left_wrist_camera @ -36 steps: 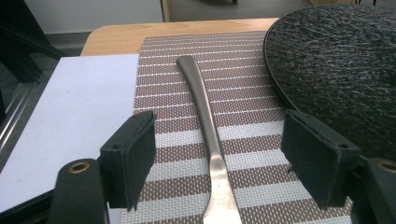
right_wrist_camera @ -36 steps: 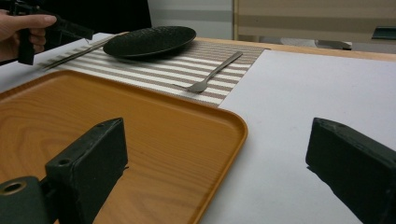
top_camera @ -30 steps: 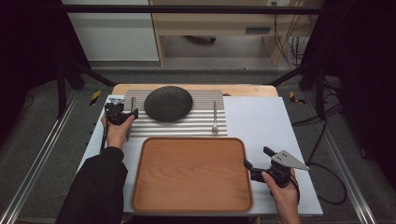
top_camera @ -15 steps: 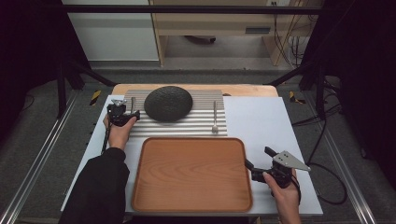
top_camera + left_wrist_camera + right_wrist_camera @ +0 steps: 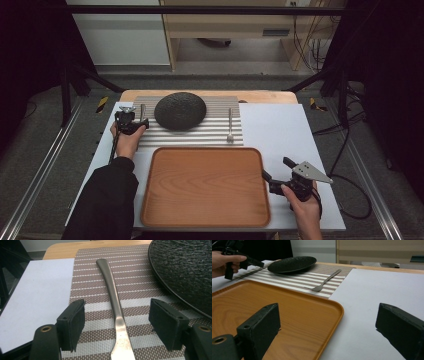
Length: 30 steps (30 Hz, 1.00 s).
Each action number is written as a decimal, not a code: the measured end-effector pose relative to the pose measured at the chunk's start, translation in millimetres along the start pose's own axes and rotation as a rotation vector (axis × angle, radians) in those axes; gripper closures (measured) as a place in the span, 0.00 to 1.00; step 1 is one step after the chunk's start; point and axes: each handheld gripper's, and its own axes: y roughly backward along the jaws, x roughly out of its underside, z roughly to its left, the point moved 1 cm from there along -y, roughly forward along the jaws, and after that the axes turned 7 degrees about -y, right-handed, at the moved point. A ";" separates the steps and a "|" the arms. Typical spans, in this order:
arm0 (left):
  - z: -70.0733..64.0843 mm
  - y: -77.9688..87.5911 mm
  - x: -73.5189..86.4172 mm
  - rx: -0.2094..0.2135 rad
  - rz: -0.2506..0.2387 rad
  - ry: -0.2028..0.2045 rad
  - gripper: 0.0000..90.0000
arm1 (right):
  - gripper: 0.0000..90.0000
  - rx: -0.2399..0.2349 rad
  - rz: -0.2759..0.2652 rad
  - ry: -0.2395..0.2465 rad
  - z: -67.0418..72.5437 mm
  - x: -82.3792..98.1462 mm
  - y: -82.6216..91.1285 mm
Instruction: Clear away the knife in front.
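The left claw [image 5: 116, 325] is straddling the knife [image 5: 113, 302] lying on the striped mat [image 5: 200, 132] just left of the black plate [image 5: 180, 111], jaws closing in a little but not yet pinching, while the right claw [image 5: 276, 174] is hanging released beside the wooden tray [image 5: 205, 185].

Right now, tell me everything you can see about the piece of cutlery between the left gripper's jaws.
The metal utensil looks like brushed steel, with a slim handle widening toward its rounded end. It lies flat on the striped placemat, left of the black plate in the left gripper view. The left gripper straddles it with jaws open, pads clear of it. Its working end is out of frame.
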 end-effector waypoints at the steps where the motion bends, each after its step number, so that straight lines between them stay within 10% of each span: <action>1: 0.2 0.1 -1.2 0.001 0.001 0.001 0.33 | 0.06 0.000 0.001 -0.001 0.0 0.0 0.1; 30: 4.3 1.5 -6.9 0.036 0.075 -0.019 0.50 | 0.06 0.003 -0.002 -0.019 -3.2 0.1 1.3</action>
